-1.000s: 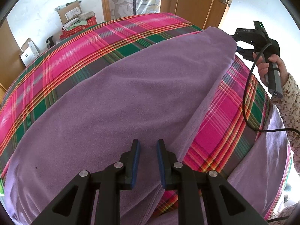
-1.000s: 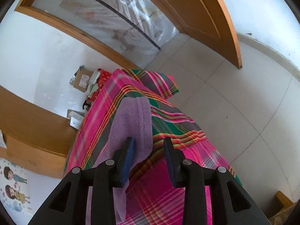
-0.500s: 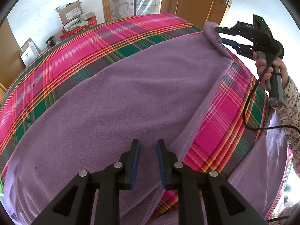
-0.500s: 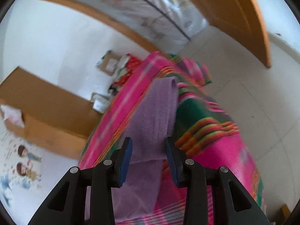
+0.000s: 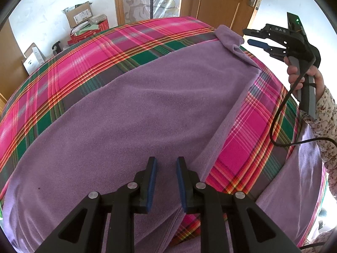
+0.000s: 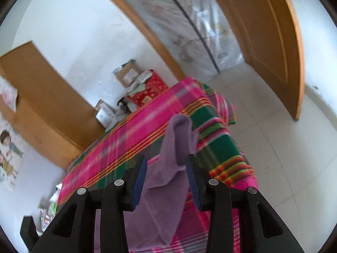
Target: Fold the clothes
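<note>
Pink, green and orange plaid cloth [image 5: 88, 69] covers the wide work surface, with a wooden door [image 5: 212, 2] and cardboard boxes [image 5: 78, 16] against the white wall behind it. Across the plaid lies a purple fleece garment [image 5: 137, 113], spread flat over most of the surface, its hemmed edge running diagonally toward the near side. At the far end, its corner [image 5: 229, 38] is bunched up into a small fold. In the left wrist view, the left gripper [image 5: 166, 181] hovers low over the near part of the fleece, its blue-padded fingers parted with nothing between them. Beyond the bunched corner, the right gripper [image 5: 252, 37] is held in a hand [image 5: 303, 76] with a floral sleeve, fingers apart and just beside the fabric. From the right wrist view, that gripper's open fingers frame the raised purple corner [image 6: 179, 139] without closing on it.
</note>
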`<control>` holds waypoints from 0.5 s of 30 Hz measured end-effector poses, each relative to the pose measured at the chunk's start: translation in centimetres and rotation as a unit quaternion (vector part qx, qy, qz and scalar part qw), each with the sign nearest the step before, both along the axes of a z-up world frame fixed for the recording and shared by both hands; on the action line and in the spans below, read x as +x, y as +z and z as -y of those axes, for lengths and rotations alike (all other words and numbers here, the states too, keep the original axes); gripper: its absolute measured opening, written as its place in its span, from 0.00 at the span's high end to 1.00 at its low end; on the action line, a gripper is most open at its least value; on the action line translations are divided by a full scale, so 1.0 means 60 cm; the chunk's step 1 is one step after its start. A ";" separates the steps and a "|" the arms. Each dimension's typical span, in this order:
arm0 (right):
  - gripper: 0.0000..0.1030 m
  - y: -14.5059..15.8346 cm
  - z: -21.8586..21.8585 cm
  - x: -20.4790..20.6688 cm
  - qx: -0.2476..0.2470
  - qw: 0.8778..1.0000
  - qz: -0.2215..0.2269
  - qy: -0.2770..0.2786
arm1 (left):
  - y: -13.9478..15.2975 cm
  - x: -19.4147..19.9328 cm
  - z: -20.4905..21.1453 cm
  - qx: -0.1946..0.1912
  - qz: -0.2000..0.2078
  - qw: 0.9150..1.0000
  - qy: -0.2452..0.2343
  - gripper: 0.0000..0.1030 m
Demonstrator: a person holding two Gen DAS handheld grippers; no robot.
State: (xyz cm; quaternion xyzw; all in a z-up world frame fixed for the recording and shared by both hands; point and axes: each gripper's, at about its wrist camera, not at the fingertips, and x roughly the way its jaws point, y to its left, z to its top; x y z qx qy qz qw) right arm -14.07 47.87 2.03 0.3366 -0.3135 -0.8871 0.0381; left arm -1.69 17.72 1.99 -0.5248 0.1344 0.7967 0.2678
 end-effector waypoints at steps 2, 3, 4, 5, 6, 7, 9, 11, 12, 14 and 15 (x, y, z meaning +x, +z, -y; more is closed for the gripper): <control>0.62 -0.006 -0.009 -0.003 -0.011 1.000 0.007 -0.005 | 0.000 0.000 0.000 0.000 -0.001 1.000 -0.001 0.80; 0.62 -0.009 -0.009 -0.005 -0.014 1.000 0.010 -0.006 | 0.000 0.000 0.000 0.000 -0.001 1.000 -0.001 0.80; 0.62 -0.012 -0.008 -0.008 -0.018 1.000 0.013 -0.006 | 0.000 0.001 -0.002 0.000 -0.001 1.000 -0.001 0.80; 0.61 -0.015 -0.008 -0.010 -0.025 1.000 0.013 -0.004 | 0.000 0.001 -0.002 0.000 -0.001 1.000 -0.002 0.80; 0.61 -0.019 -0.008 -0.012 -0.033 0.999 0.015 -0.002 | 0.000 0.001 -0.002 0.000 -0.001 1.000 -0.002 0.80; 0.60 -0.022 -0.007 -0.013 -0.040 0.999 0.017 -0.002 | 0.000 0.001 -0.003 0.000 -0.001 1.000 -0.002 0.80; 0.60 -0.025 -0.003 -0.017 -0.046 0.999 0.022 0.002 | -0.001 0.001 -0.005 0.001 -0.001 1.000 -0.002 0.80; 0.59 -0.027 0.001 -0.021 -0.047 0.999 0.026 0.005 | 0.000 0.003 -0.007 0.002 -0.001 1.000 -0.002 0.80; 0.59 -0.026 0.004 -0.023 -0.044 0.999 0.025 0.004 | 0.000 0.004 -0.008 0.002 -0.001 1.000 -0.003 0.80; 0.60 -0.025 0.009 -0.025 -0.040 0.999 0.024 -0.001 | 0.000 0.004 -0.009 0.002 -0.001 1.000 -0.003 0.80; 0.60 -0.025 0.008 -0.026 -0.040 0.999 0.024 -0.006 | 0.000 0.004 -0.009 0.003 -0.001 1.000 -0.003 0.80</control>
